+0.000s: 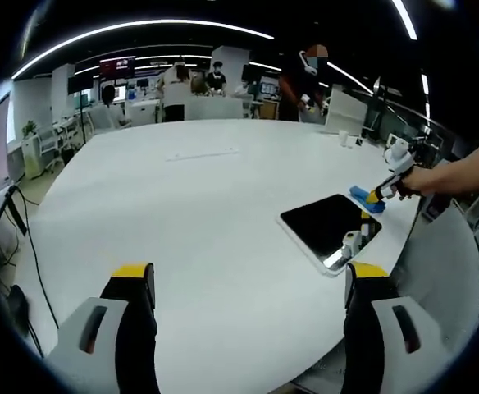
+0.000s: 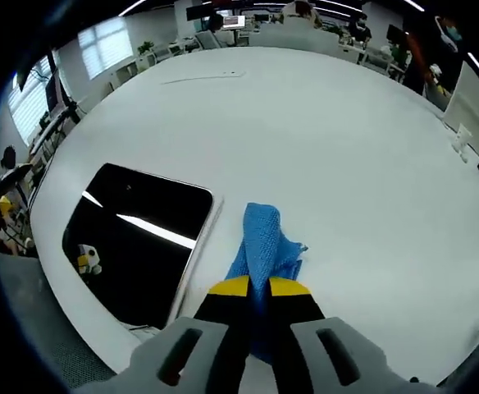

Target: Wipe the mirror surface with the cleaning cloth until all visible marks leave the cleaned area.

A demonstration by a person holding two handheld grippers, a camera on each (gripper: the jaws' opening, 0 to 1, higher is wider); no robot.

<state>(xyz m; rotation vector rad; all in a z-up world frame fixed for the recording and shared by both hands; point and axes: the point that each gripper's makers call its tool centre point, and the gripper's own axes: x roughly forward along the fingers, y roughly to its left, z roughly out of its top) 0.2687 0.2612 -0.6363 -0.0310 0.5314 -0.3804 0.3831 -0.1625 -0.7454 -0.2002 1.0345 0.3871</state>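
A dark rectangular mirror (image 1: 326, 226) with a pale frame lies flat near the table's right edge; it also lies at the left of the right gripper view (image 2: 137, 238). A blue cleaning cloth (image 2: 262, 250) rests on the table just beside the mirror's long edge, and my right gripper (image 2: 258, 289) is shut on its near end. In the left gripper view that cloth (image 1: 365, 197) sits at the mirror's far corner under the right gripper (image 1: 380, 195), held by a person's hand. My left gripper (image 1: 248, 275) stands open above bare table, well left of the mirror.
The big white round table (image 1: 190, 205) stretches far ahead. A thin strip (image 1: 200, 153) lies near its far side and small white items (image 1: 350, 139) stand at the far right. Several people and desks fill the background. Chairs and cables sit off the left edge.
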